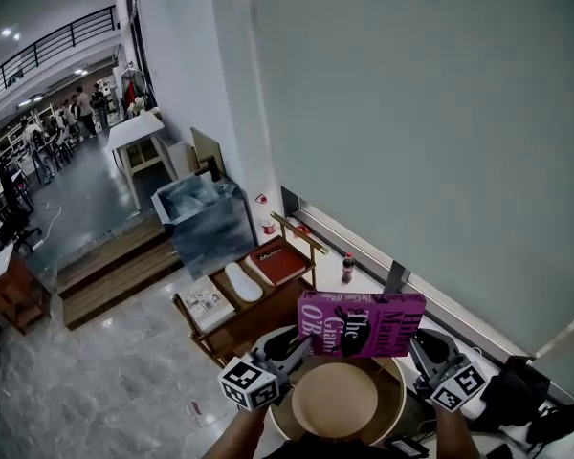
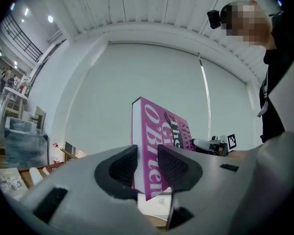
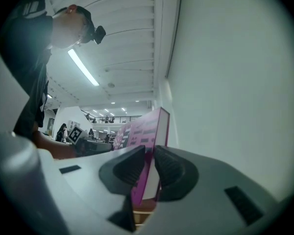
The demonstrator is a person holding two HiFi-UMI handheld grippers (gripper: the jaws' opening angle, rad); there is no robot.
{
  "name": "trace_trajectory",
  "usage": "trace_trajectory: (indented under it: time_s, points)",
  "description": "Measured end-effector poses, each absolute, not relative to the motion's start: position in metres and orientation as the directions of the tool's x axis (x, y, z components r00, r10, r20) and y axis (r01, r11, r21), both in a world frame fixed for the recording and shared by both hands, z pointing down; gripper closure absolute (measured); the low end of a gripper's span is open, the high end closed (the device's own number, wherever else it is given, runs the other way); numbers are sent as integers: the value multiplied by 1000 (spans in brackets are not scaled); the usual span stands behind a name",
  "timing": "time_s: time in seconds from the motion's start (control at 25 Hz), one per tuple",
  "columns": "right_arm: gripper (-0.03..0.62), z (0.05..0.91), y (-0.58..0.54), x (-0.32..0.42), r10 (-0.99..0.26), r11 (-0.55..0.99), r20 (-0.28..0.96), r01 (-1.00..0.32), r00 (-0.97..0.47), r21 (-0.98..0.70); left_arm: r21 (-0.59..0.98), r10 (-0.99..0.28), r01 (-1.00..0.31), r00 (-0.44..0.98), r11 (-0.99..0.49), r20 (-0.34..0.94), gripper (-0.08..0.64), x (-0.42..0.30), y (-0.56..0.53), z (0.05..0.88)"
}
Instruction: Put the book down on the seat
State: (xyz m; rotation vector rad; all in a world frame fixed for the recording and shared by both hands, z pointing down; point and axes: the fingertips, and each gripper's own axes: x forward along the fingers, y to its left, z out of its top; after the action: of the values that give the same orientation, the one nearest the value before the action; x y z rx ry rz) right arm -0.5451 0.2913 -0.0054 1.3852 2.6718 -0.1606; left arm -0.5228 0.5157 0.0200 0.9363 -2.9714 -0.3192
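Left gripper (image 1: 301,344) (image 2: 148,168): clamped on the book's left end, one pad on each cover.
Right gripper (image 1: 416,338) (image 3: 149,168): clamped on the opposite end, pads likewise pressed to both covers.
Book (image 1: 364,323) (image 2: 157,141) (image 3: 147,131): magenta, held in the air between both grippers, front cover turned up toward the head view, not resting on anything.
Seat (image 1: 335,400): round, pale wood, just below and nearer than the book, nothing on it.
Head view only: seat, floor, and both grippers at once.
Left gripper view only: white page edge beside large cover lettering; also the right gripper's marker cube (image 2: 231,141) past the book.
Right gripper view only: back cover with blocks of small print; also the left gripper's marker cube (image 3: 76,133) beyond it.
Rack (image 1: 258,318): low, wooden, left of the seat; holds a red book (image 1: 279,261), a white oblong item (image 1: 241,280) and a magazine (image 1: 206,302), side by side.
Bottle (image 1: 346,268): upright on the white ledge by the wall, behind the book.
Clear box (image 1: 206,218): farther left by the wall; contents hard to tell.
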Motion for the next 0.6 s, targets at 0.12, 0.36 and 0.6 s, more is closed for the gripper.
trace_trajectory:
  time_s: [0.12, 0.36, 0.6]
  points:
    - [515, -4, 285, -543, 779, 608, -158, 793, -606, -45, 185, -603, -601, -796, 778, -47, 417, -531, 510, 19]
    - [515, 8, 252, -519, 680, 723, -136, 690, -720, -35, 163, -718, -714, -695, 681, -46, 419, -542, 478, 25]
    - [517, 12, 212, -491, 539, 833, -140, 550, -831, -59, 153, -829, -824, -557, 546, -43, 419, -551, 432, 34]
